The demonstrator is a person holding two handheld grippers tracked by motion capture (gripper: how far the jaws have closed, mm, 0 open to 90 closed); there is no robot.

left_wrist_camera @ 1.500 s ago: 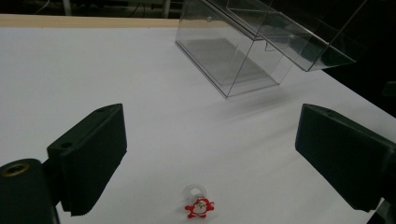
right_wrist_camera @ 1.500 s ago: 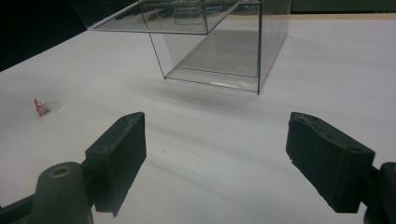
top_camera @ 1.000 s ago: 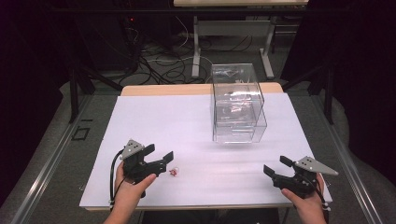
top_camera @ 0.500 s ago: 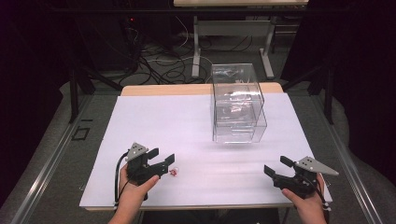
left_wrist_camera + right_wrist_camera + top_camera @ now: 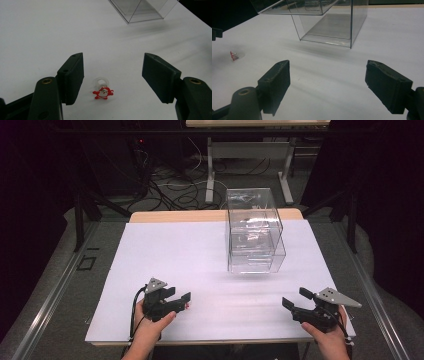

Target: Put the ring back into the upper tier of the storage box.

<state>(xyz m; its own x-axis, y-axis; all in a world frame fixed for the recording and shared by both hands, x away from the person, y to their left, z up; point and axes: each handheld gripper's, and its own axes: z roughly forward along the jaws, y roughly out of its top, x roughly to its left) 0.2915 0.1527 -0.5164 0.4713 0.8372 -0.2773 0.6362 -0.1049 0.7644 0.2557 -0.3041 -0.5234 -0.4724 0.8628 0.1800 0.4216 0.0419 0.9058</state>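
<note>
A small red and white Santa charm on a clear ring [image 5: 103, 91] lies on the white table top, between the jaws of my left gripper [image 5: 112, 75]. Those jaws have just been closing, and both pads stand clear of the charm. The left gripper [image 5: 179, 296] sits low over the table's near left part. The charm [image 5: 234, 55] also appears far left in the right gripper view. My right gripper [image 5: 295, 298] rests open near the front right edge with nothing between its jaws [image 5: 327, 85].
A clear plastic box [image 5: 255, 232] of stacked compartments stands right of centre toward the back, with its open front [image 5: 324, 22] facing the right gripper. A white sheet [image 5: 200, 255] covers the table. Cables and table legs lie on the floor behind.
The left gripper has sunk toward the table over the charm and its jaws have narrowed. The right gripper has stayed still.
</note>
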